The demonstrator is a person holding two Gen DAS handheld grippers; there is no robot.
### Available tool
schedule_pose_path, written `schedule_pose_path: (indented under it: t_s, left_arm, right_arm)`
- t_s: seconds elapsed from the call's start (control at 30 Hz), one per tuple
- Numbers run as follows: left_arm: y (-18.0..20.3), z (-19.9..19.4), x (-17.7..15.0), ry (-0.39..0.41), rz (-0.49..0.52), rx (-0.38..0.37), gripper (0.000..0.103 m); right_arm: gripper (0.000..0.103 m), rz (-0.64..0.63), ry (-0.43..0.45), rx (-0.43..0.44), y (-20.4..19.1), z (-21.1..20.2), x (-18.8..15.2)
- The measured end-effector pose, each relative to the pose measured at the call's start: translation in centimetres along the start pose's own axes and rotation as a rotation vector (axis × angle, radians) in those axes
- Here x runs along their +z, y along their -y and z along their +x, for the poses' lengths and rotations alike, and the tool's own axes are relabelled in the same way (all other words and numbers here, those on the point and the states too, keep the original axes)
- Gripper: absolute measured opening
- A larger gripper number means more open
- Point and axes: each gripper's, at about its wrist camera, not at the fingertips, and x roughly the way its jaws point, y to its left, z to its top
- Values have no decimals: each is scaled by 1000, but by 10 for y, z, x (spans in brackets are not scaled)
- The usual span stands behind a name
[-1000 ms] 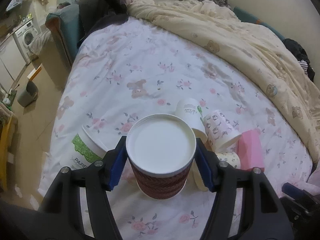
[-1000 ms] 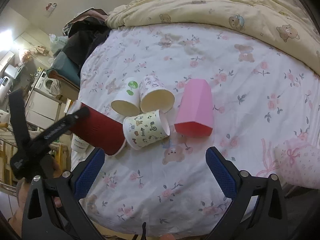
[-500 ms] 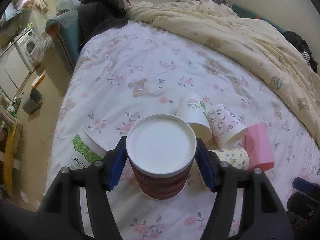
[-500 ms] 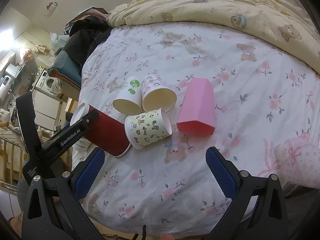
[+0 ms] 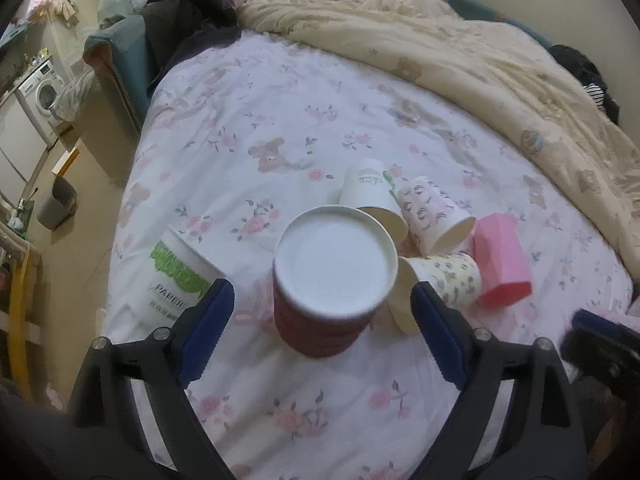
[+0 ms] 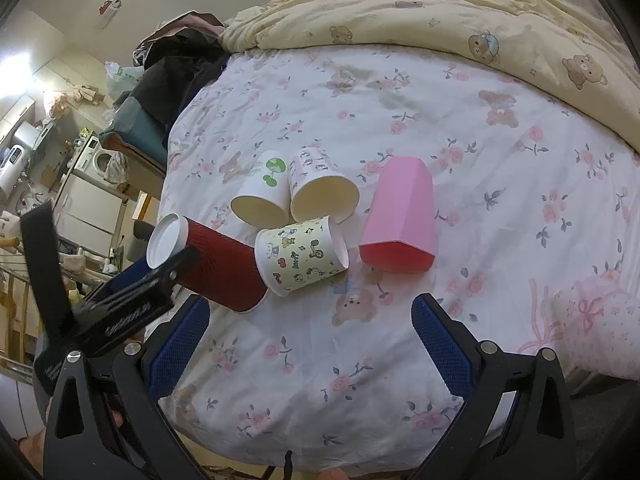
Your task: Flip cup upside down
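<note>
A dark red ribbed paper cup [image 5: 320,320] stands upside down on the floral bedsheet, its white base [image 5: 336,260] facing up. It also shows in the right wrist view [image 6: 216,268]. My left gripper [image 5: 322,328] is open, its blue pads apart on either side of the cup and clear of it. My right gripper [image 6: 310,344] is open and empty near the bed's front edge.
Several cups lie on their sides just beyond: a white one [image 6: 262,196], a pink-patterned one [image 6: 320,188], a cartoon one [image 6: 300,256], a pink plastic one [image 6: 400,220]. A green-print cup [image 5: 176,280] lies left. A cream duvet [image 5: 460,52] covers the far side.
My left gripper has opened and let go of the red cup, which now stands on the sheet. The gripper has drawn back a little. My right gripper has stayed put.
</note>
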Motion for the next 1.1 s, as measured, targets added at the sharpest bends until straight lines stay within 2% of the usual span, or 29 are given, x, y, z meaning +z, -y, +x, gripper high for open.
schedule_pose_path:
  t_s: [0.2,0.43,0.57,0.73,0.97,1.03,1.07,1.1]
  left_arm:
    - [-14,-58,-4,177,36,4,88]
    - [-52,-100,-12,282,-35,15,88]
    - [-63,-92,-35,231,-75,23,88]
    - [-73,-77,-54,161,-132,12,88]
    - [-74,-74,-56,160,-136,-5,89]
    - [-74,-74,-55,162,-130,-3,96]
    - [-74,-74,-55,162,-132,-5,103]
    - [-75,-74,-56,163,-135,-9,103]
  right_arm:
    - [103,-65,21,1,-14,-2,-1]
    - [103,-159,74,-22,-34,-9,-7]
    - [103,-206,88,-1,-47,-10,-15]
    - [103,-304,147,-42,-69,-13,-26]
    - [103,-385,188,-84,-87,-8,-31]
    - [103,-393,181,-86,-90,-5,-31]
    - [103,-396,178,-88,-90,-3,-32]
    - [103,-399,175,-91,-91,-2,-32]
